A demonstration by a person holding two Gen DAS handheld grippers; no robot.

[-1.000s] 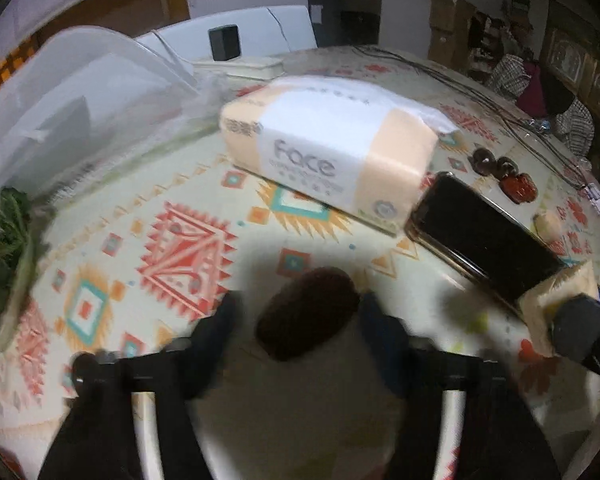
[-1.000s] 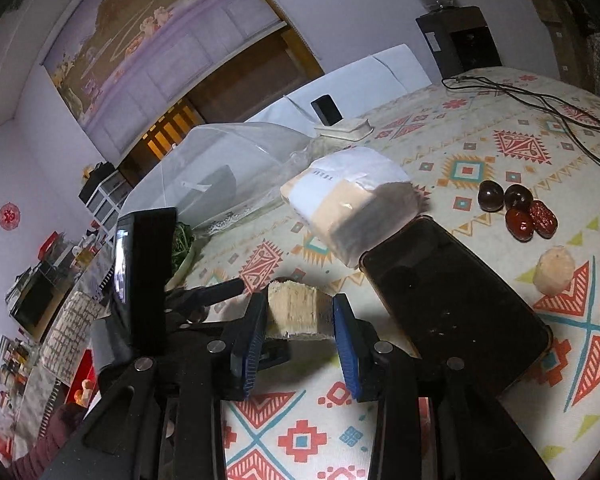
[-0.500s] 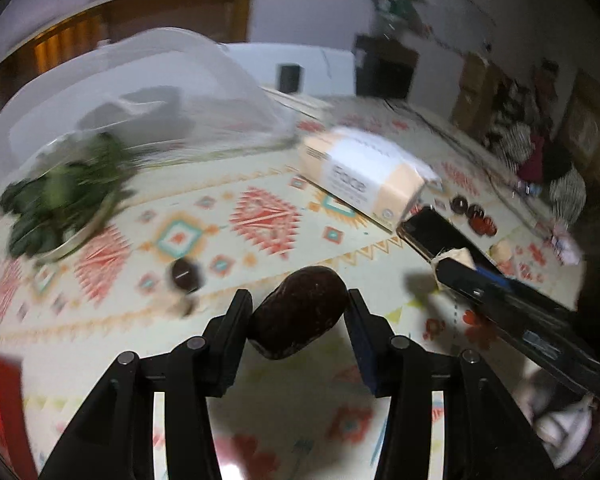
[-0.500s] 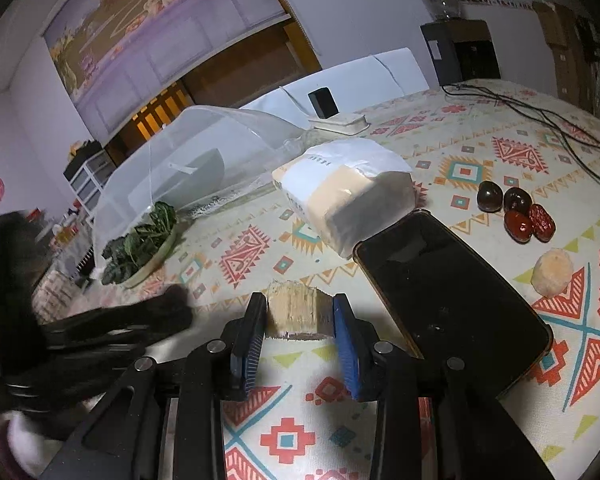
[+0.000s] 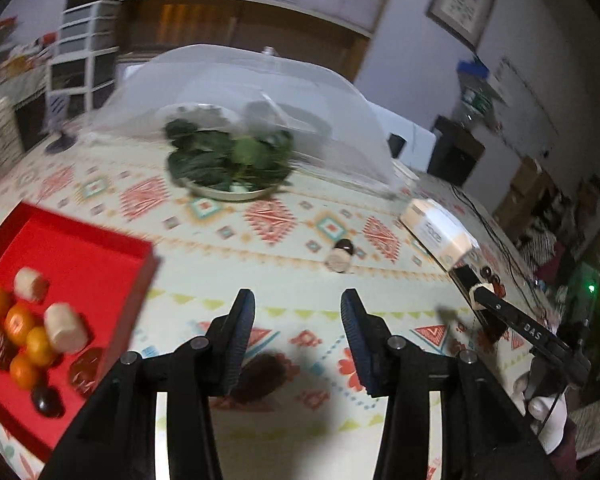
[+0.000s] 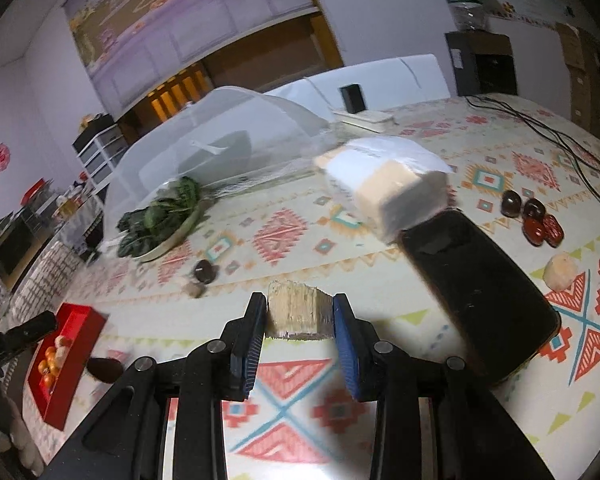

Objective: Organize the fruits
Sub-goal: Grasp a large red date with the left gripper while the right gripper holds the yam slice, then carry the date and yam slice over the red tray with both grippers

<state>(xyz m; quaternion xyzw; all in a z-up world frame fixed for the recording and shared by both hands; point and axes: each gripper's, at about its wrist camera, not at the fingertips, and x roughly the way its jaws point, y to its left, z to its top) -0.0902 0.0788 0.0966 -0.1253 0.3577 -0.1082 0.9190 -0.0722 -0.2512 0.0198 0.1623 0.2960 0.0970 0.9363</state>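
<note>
1. Fingers of the left claw [image 5: 298,300] tilt downward over the patterned desk [image 5: 300,224], just right of the red tray [image 5: 80,248]. Its jaws have just been closing a little, yet they stand spread with nothing between them.
2. Below those fingers is a dark oval fruit [image 5: 262,376], outside the tray and near its corner. Blur hides whether it rests on the desk or hangs just above it.
3. The right claw [image 6: 300,312] points forward and down, pinching a pale fibrous chunk [image 6: 296,320] by 2 opposite sides above the desk, left of the black phone [image 6: 472,280].
4. The tray holds small oranges [image 5: 18,322], 2 white chunks and some dark fruits. Its left side is cut off by the frame edge.
5. In the right wrist view the left claw is only a dark, blurred bar at the left edge, so its jaws cannot be read there.
6. More fruit lies loose: 4 dark and red fruits [image 6: 532,216] beyond the phone with a pale lump [image 6: 560,272] nearby. Their kind is too small to tell.
</note>
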